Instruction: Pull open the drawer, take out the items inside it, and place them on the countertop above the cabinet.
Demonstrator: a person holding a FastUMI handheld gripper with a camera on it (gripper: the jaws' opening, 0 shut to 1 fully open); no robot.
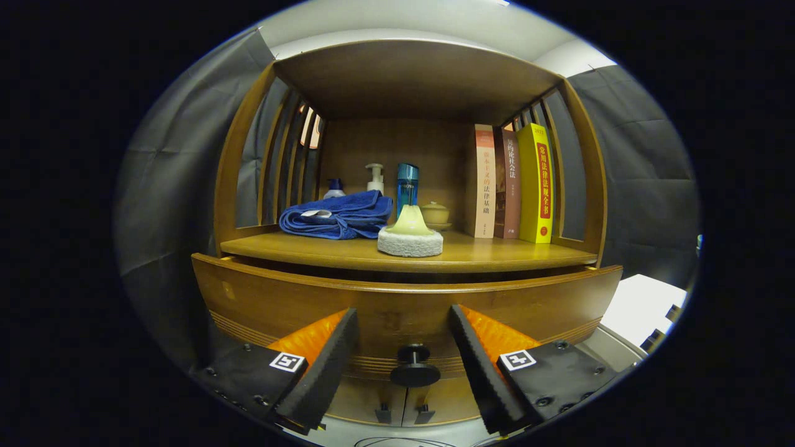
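From the gripper view, the gripper has its fingers spread wide, gripping nothing, with the dark round knob of the drawer between them and untouched by either finger. The wooden drawer front appears slightly pulled out from under the countertop of the cabinet; its inside is hidden. On the countertop, just beyond the drawer, a white round sponge pad with a pale yellow cone stands near the front edge. To its left lies a folded blue towel. Farther back stand two pump bottles, a blue bottle and a small lidded bowl. At right, three books stand upright.
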